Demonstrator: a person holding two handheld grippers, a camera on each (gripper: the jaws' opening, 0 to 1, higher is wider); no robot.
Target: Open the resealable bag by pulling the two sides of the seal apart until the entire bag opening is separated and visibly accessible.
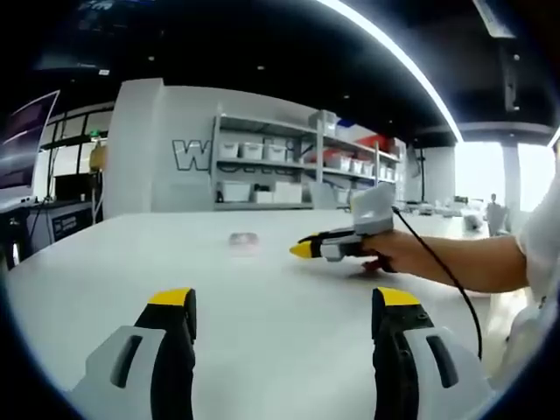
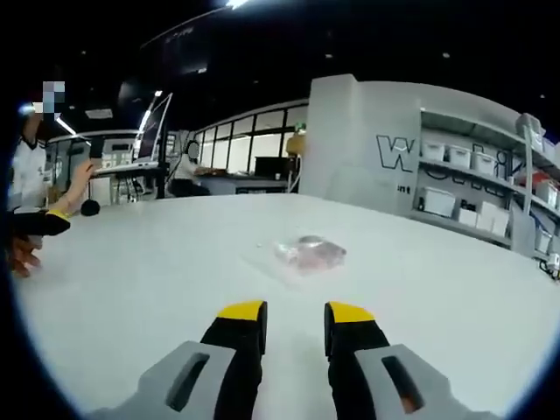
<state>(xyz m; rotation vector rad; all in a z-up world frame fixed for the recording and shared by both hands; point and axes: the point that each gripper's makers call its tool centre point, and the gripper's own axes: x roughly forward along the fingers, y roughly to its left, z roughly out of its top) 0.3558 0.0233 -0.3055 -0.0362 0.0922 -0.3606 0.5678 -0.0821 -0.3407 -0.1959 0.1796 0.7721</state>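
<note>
Lying flat on the smooth white table [image 2: 455,289], the crinkly clear bag [image 2: 306,255] sits ahead of the narrowly parted right gripper [image 2: 295,313], while the left gripper [image 1: 284,302] gapes wide, facing grey shelves [image 1: 297,162].

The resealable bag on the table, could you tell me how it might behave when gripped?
The bag looks thin and clear, so probably floppy and light. Lying flat on the smooth table, it may slide when nudged.
</note>
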